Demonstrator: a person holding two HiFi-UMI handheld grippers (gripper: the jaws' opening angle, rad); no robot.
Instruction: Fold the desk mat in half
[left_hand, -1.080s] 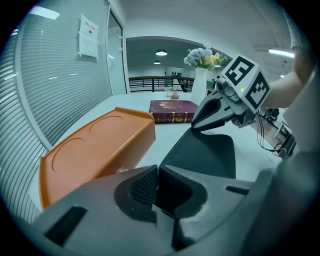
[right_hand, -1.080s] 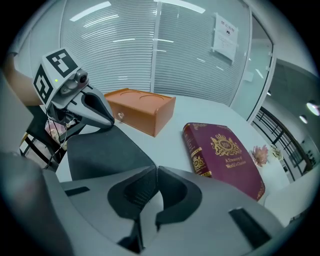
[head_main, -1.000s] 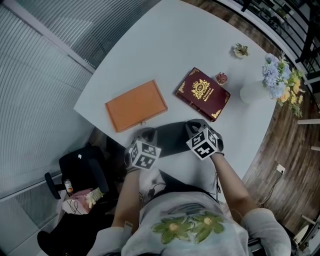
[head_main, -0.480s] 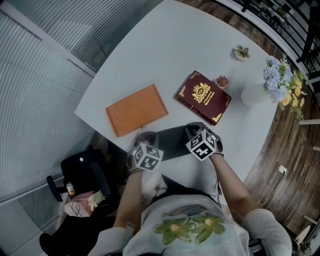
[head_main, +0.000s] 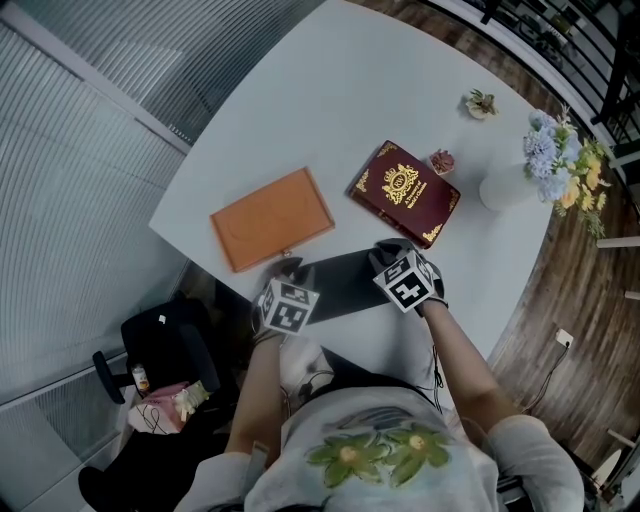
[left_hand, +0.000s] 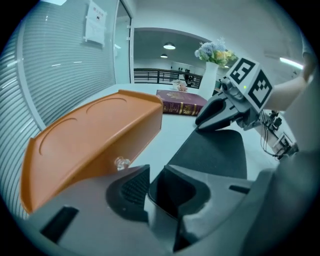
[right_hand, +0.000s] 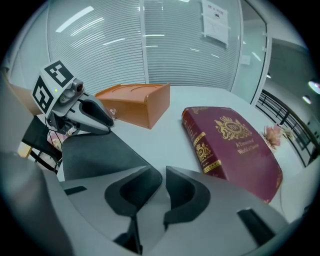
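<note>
Left gripper view shows the left gripper (left_hand: 152, 176) with jaws narrowly apart, having just been opening, and a dark corner of the desk mat (left_hand: 212, 150) loose in the gap. The right gripper (right_hand: 164, 176) has likewise just been opening, and its narrow gap holds nothing. The mat lies as a dark strip along the near edge of the tabletop (head_main: 330, 100) between both grippers; beyond it sit an orange box (head_main: 271, 217), a maroon book (head_main: 405, 192) and, farthest, a white vase (head_main: 500, 187) of flowers.
</note>
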